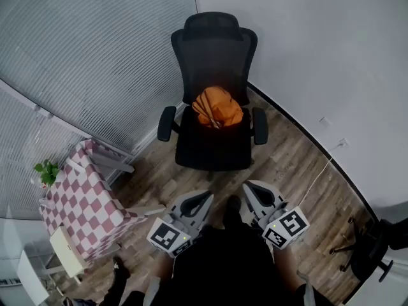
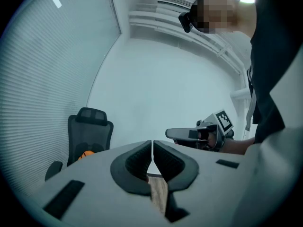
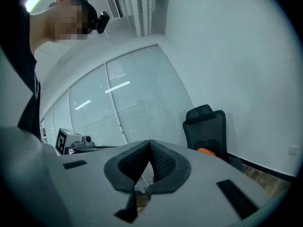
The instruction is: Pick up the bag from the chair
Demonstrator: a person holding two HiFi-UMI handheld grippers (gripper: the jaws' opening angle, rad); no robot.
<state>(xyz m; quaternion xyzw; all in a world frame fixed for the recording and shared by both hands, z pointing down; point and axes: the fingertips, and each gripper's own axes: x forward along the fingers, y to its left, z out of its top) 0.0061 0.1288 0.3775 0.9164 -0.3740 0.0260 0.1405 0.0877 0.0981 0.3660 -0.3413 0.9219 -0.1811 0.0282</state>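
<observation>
An orange bag [image 1: 217,107] lies on the seat of a black mesh office chair [image 1: 217,50] that stands in the room's corner. My left gripper [image 1: 203,198] and right gripper [image 1: 251,187] hover side by side over the wood floor, a good way short of the chair, both pointing toward it. In the left gripper view the jaws [image 2: 152,144] meet with nothing between them, and the chair [image 2: 88,129] and bag [image 2: 86,153] show far off at the left. In the right gripper view the jaws [image 3: 150,144] also touch, empty, with the chair [image 3: 207,126] and bag [image 3: 206,151] at the right.
A table with a red-and-white checked cloth [image 1: 83,199] stands at the left, with a small plant [image 1: 46,171] and a white stool [image 1: 65,252] by it. Window blinds [image 1: 89,50] run along the left, a white wall [image 1: 319,43] along the right. A black stand [image 1: 375,247] sits at the far right.
</observation>
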